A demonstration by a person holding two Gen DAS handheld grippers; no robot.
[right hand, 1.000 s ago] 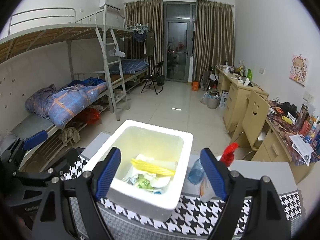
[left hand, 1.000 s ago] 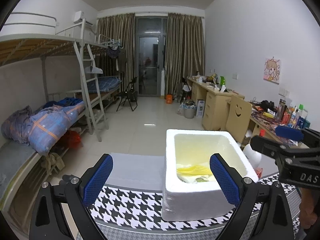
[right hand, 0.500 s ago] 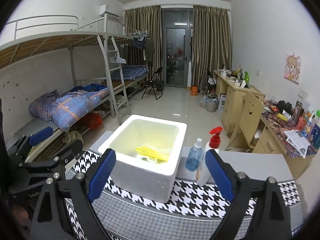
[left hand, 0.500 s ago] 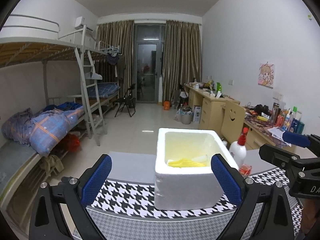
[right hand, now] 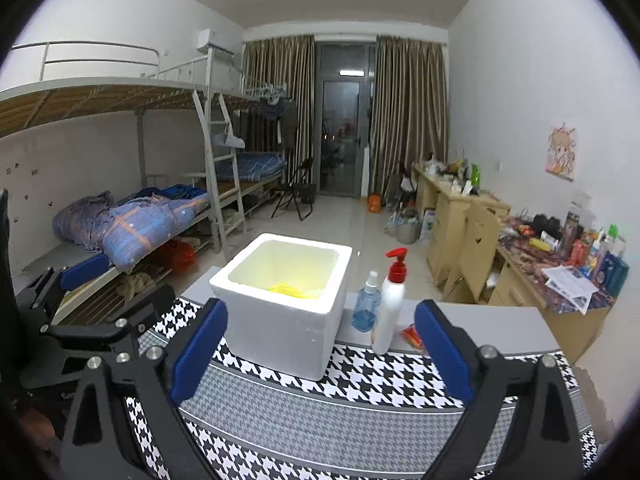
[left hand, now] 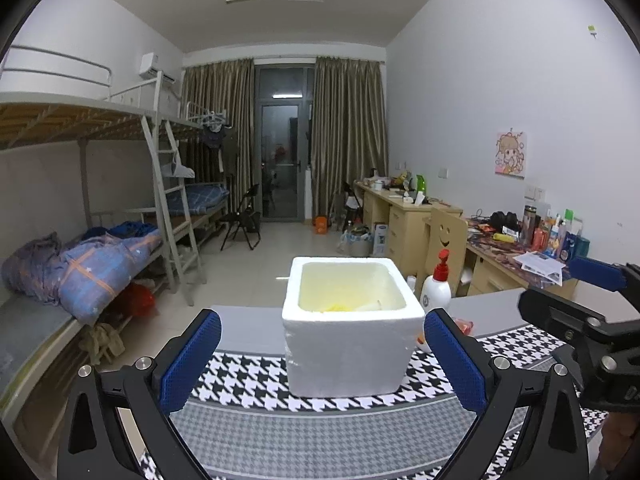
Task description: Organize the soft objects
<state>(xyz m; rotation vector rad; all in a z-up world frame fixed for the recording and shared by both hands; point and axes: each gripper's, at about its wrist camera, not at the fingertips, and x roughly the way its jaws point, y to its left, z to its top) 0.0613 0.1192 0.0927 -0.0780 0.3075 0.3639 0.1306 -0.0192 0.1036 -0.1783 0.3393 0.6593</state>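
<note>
Grippers both idle: left gripper (left hand: 322,360) and right gripper (right hand: 320,354) have jaws spread wide, nothing between them, both hanging over the near edge of the table, short of the foam box (left hand: 352,326).

Soft yellow item (right hand: 294,290) sits low inside the box; only a sliver shows over the rim. My read: sorting looks mostly done. If another pick follows, come in from above, clear the rim, and pinch lightly; foam walls dent easily.

Box stands on a houndstooth cloth (right hand: 384,376). White pump bottle (right hand: 390,304) and blue spray bottle (right hand: 365,304) stand just beside it. Dorm room around: bunk beds (left hand: 100,208) on one side, cluttered desks (left hand: 404,208) on the other.
</note>
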